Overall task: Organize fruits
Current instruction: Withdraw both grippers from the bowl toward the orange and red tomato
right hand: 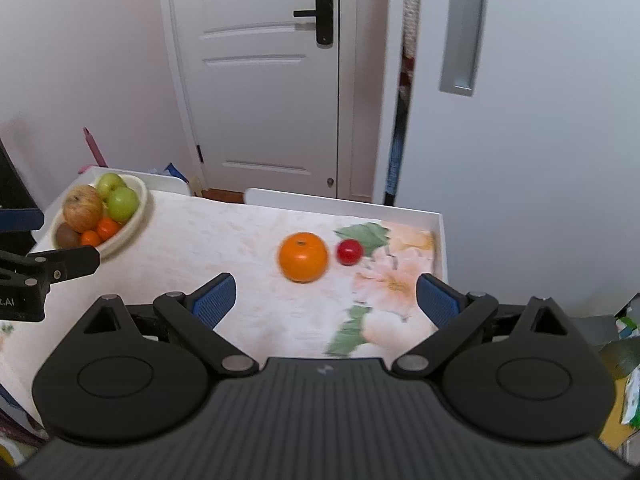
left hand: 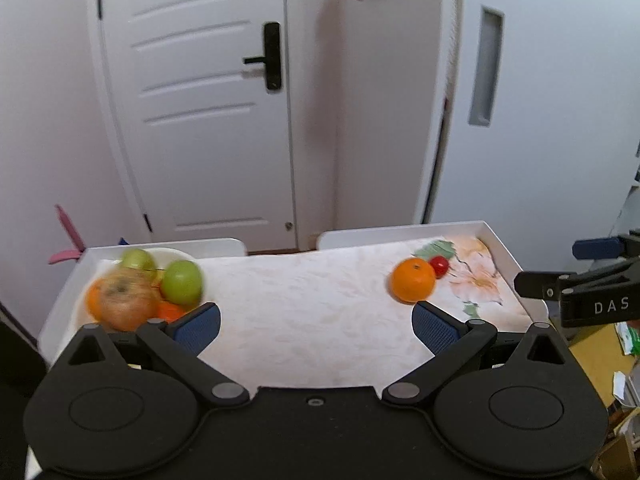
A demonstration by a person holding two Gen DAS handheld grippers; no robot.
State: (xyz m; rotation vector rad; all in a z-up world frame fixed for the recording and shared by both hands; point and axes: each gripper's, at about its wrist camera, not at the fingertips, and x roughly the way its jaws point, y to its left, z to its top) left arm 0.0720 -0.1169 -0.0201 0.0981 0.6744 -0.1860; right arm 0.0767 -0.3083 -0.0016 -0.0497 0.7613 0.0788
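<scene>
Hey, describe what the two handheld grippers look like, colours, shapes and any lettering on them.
Both are matte black plastic. The left gripper and right gripper each have two round disc housings, angled linkage arms with silver pivot pins, and fingers faced with blue textured pads. The right one's body is ribbed with a small logo. Seen side-on, white lettering reads "DAS". No cables, hands or sleeves show.

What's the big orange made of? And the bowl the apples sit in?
The orange looks like smooth, glossy plastic: its skin shines evenly with no pores, though a real one can't be ruled out. The bowl seems glazed ceramic or hard plastic, cream with a smooth rim; blur leaves that open.
</scene>
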